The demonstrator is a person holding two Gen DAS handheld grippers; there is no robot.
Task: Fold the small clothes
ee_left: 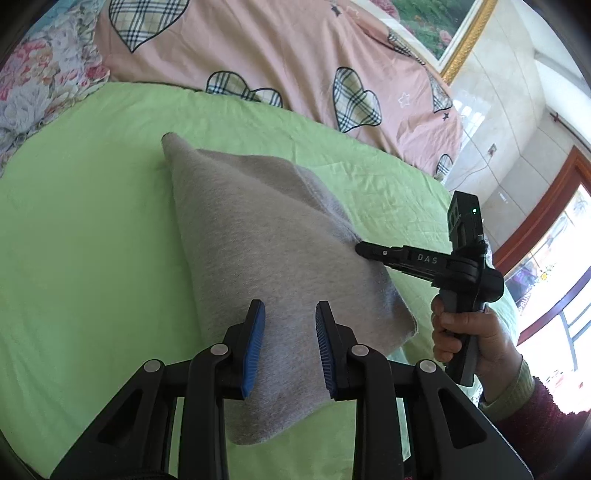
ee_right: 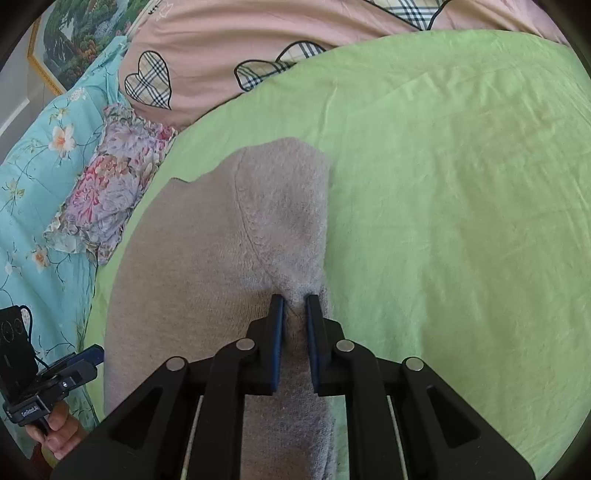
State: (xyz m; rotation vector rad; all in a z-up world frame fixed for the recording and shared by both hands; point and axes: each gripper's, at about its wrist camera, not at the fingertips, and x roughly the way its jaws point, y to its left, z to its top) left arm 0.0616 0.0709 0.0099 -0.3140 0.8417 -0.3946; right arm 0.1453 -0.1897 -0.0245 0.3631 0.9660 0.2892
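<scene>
A small grey knit garment [ee_left: 258,236] lies partly lifted on the green sheet [ee_left: 81,236]. My left gripper [ee_left: 290,314] is open, its blue-padded fingers either side of the cloth's near part. My right gripper [ee_right: 294,301] is shut on a bunched fold of the grey garment [ee_right: 236,240] and holds that edge up. In the left wrist view the right gripper [ee_left: 360,248] reaches in from the right, its tips pinching the garment's right edge. The left gripper [ee_right: 88,356] shows at the lower left of the right wrist view.
A pink quilt with plaid hearts [ee_left: 280,48] lies along the far side of the bed. A floral pillow [ee_right: 107,188] and a turquoise floral cover [ee_right: 33,177] lie at the left. A framed picture [ee_left: 436,26] and a window [ee_left: 554,258] are beyond the bed.
</scene>
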